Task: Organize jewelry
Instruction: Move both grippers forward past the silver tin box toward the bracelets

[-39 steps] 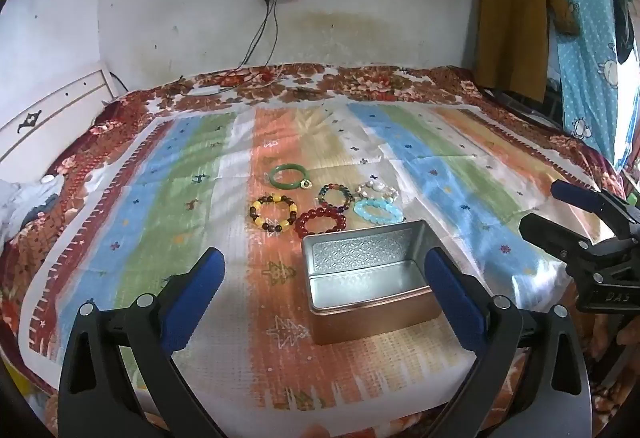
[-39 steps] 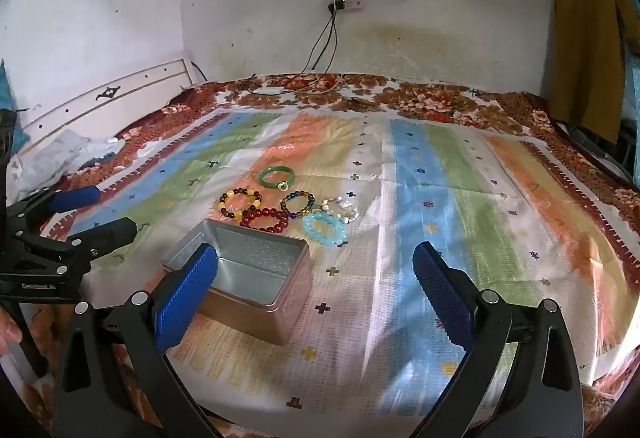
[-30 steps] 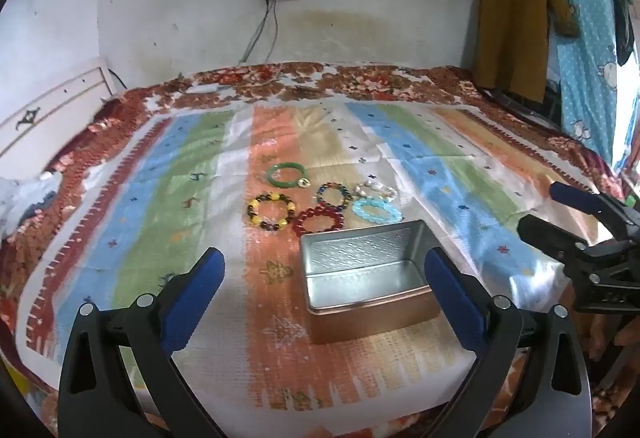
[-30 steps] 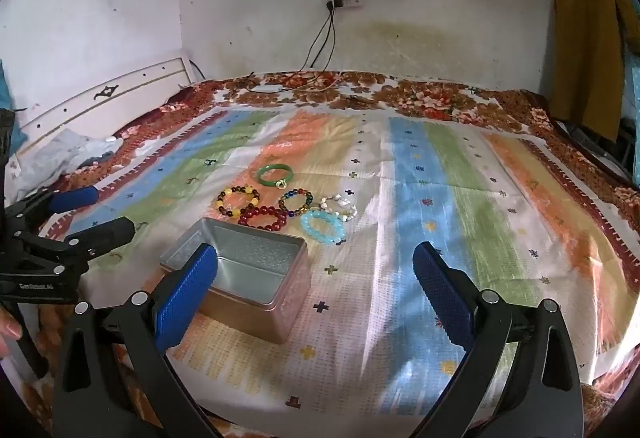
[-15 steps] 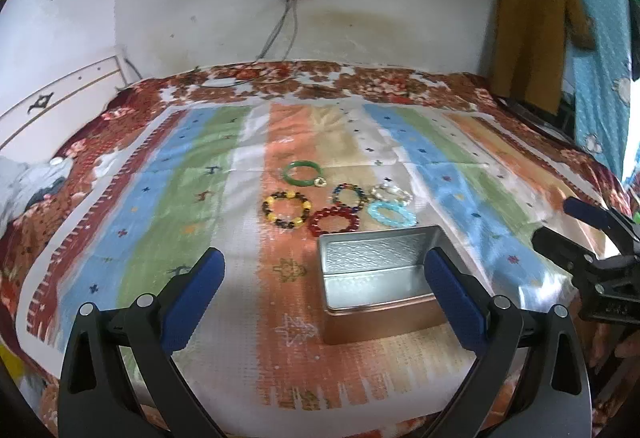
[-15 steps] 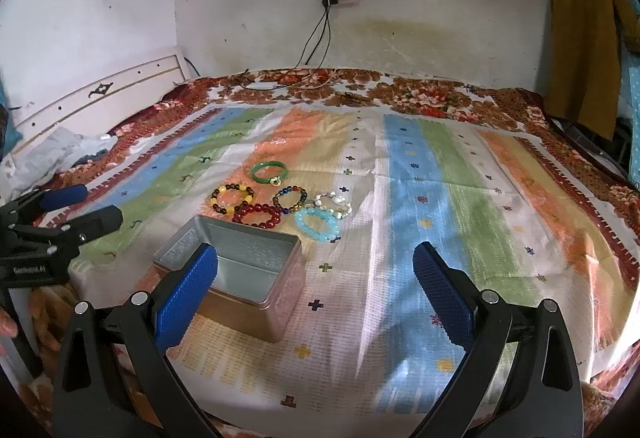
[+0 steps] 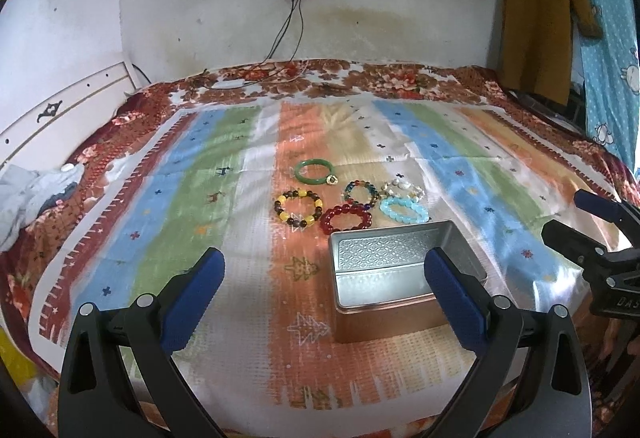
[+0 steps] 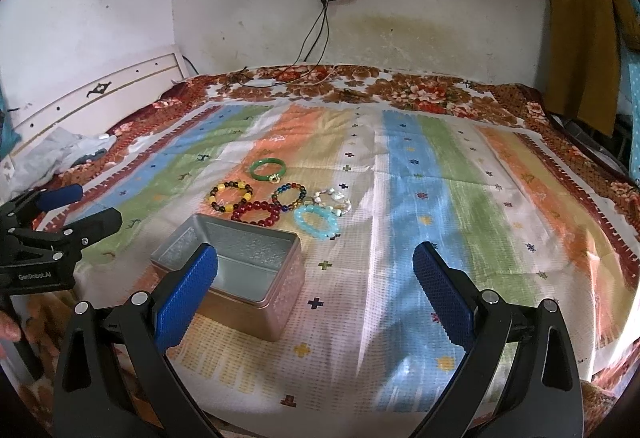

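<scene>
Left wrist view
Left gripper: the left gripper (image 7: 322,278) hangs over the near edge of the bed, jaws spread wide, nothing between the blue pads.
Right gripper, seen from here: the right gripper (image 7: 576,214) shows at the right edge, side-on; it holds nothing, and how wide it stands cannot be told from this angle.
Container: an open metal tin (image 7: 404,280) sits on the striped bedspread (image 7: 180,206), partly behind the left gripper's right finger; the inside that shows is bare embossed metal, nothing in it.
Jewelry: six bracelets lie in a cluster just beyond the tin: green jade bangle (image 7: 315,171) farthest, yellow-and-brown bead bracelet (image 7: 298,207), red bead bracelet (image 7: 346,219) just beside the tin's far rim, multicolour bead bracelet (image 7: 361,191), white pearl bracelet (image 7: 402,189), light blue bead bracelet (image 7: 403,210).
Progress: judged from the bare tin and the full cluster, nothing is packed yet; all six pieces are left.

Right wrist view
Right gripper: the right gripper (image 8: 316,278) has its jaws parted wide and empty, above the cloth to the right of the tin.
Left gripper, seen from here: the left gripper (image 8: 76,204) enters at the left edge, its two tips a little apart, holding nothing.
Container: the tin (image 8: 236,270) stands lidless, its left near corner hidden by the right gripper's left finger; the visible floor and walls are empty.
Jewelry: the same six lie apart from both grippers; the red bead bracelet (image 8: 256,213) and light blue bead bracelet (image 8: 317,221) are nearest the tin, the jade bangle (image 8: 268,169) farthest.
Next step, as a guess: a reach to the nearest bracelet looks likely, probably the red or the blue.
</scene>
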A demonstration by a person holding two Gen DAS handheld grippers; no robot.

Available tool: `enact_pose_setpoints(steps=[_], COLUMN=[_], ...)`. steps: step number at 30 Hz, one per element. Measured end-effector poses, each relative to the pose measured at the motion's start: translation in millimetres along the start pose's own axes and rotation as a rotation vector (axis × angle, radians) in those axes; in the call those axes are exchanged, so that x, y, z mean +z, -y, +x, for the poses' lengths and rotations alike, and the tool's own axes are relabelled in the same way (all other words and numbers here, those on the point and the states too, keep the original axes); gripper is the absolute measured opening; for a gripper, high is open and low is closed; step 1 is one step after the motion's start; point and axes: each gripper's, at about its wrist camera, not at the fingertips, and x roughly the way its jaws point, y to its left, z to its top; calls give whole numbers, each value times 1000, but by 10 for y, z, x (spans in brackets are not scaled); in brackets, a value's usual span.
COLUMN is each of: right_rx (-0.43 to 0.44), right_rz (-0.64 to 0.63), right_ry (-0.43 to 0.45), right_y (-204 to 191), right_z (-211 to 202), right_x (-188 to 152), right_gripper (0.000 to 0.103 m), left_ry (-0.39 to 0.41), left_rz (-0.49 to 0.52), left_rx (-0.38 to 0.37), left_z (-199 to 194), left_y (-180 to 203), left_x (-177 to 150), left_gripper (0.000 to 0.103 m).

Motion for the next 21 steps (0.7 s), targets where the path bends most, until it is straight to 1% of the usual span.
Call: enact_pose_setpoints(steps=[3, 9, 12, 14, 15, 21], right_rx=[1, 2, 8, 10, 9, 7], right_rz=[0, 2, 2, -1, -4, -4], right_ry=[-1, -6, -6, -7, -8, -11], right_y=[-7, -16, -21, -17, -24, -17], right_z=[1, -2, -7, -1, -1, 8], right_x=[8, 11, 13, 14, 10, 13], right_gripper=[99, 99, 99, 99, 99, 99], left_ry=[2, 10, 5, 1, 1, -3], left_rz=[6, 21, 11, 2, 6, 18], left_rx=[-23, -17, -15, -33, -38, -36], left_z=[-30, -34, -32, -34, -34, -39], left_y=[1, 25, 0, -22, 16, 44], left_x=[2, -15, -26, -32, 16, 15], left_gripper=[98, 98, 98, 98, 98, 98])
